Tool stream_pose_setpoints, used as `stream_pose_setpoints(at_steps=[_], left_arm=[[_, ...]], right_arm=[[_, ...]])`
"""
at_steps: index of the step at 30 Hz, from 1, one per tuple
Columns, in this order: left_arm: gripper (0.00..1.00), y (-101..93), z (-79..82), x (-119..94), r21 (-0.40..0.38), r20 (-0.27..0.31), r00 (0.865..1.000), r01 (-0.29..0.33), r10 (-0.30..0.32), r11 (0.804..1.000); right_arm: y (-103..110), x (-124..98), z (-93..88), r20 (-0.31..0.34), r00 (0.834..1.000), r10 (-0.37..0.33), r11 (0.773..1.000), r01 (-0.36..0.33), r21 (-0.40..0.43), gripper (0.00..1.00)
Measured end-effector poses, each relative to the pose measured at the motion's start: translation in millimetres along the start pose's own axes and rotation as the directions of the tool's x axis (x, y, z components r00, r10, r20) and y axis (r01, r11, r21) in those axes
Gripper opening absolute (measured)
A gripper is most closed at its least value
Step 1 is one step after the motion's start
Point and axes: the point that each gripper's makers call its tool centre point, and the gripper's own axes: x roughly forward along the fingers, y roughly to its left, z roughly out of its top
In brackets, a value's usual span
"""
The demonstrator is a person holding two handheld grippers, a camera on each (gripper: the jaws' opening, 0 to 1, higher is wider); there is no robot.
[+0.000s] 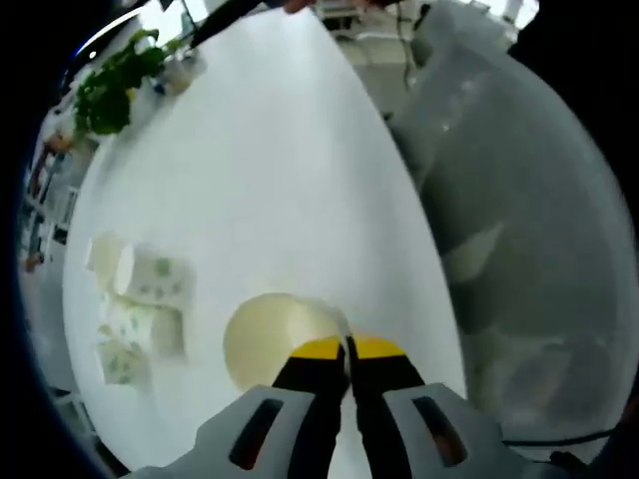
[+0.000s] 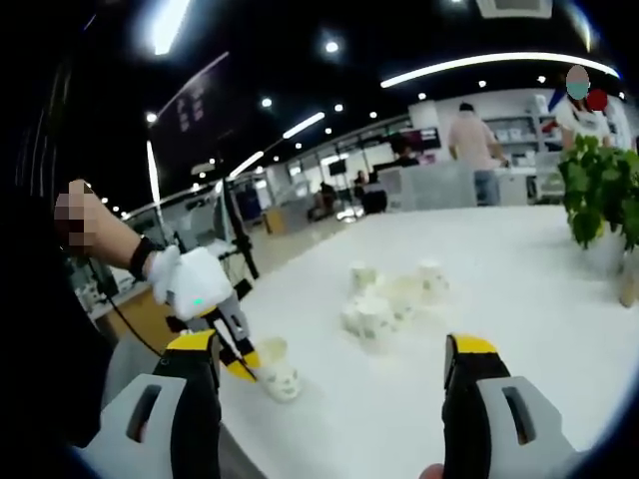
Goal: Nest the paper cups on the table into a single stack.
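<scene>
While our left gripper (image 1: 346, 361) pinches down, we've got a cup (image 1: 272, 339) by its rim — the yellow-tipped jaws are closed to a sliver, with the thin paper edge caught between them. In the left gripper view the cup's open mouth faces us, pale cream inside, and the cup sits low over the white table (image 1: 270, 150), near its edge. Off to the left of that view lie more cups (image 1: 140, 309), a loose cluster with green print on them, some tipped on their sides, well apart from the held one.

Switch to the right gripper view and we see the same grab from outside: the left gripper (image 2: 243, 364) comes in from the left and grips the rim of the cup (image 2: 277, 376), which is upright close to the table's near edge. We cannot tell from here whether it touches the table (image 2: 519, 259). Our right gripper (image 2: 332, 374) is wide open — jaws far apart, nothing between them — and it hangs above the table. Beyond it, mid-table, the cluster of cups (image 2: 384, 299) waits, some upright, some lying over. A leafy plant (image 2: 604, 190) stands at the far right, and people stand in the background.
</scene>
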Motion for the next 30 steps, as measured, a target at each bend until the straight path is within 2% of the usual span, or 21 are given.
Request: stream_pose_setpoints(at_steps=[4, 13, 30], left_arm=[[0.00, -1.2, 0.6, -0.4, -0.008, 0.008, 1.000, 0.004, -0.004, 1.000], [0.01, -0.6, 1.4, -2.0, 0.002, 0.024, 1.000, 0.003, -0.003, 1.000], [0.10, -2.9, 4.1, -7.4, -0.029, 0.059, 0.998, -0.002, 0.004, 1.000]], right_arm=[[0.0, -0.3, 4.2, 0.012, 1.000, -0.002, 1.000, 0.002, -0.003, 0.91], [0.0, -1.7, -1.3, 0.001, 1.000, -0.001, 1.000, 0.001, 0.000, 0.91], [0.0, -0.2, -1.3, -0.005, 1.000, 0.005, 1.000, -0.005, -0.005, 0.91]])
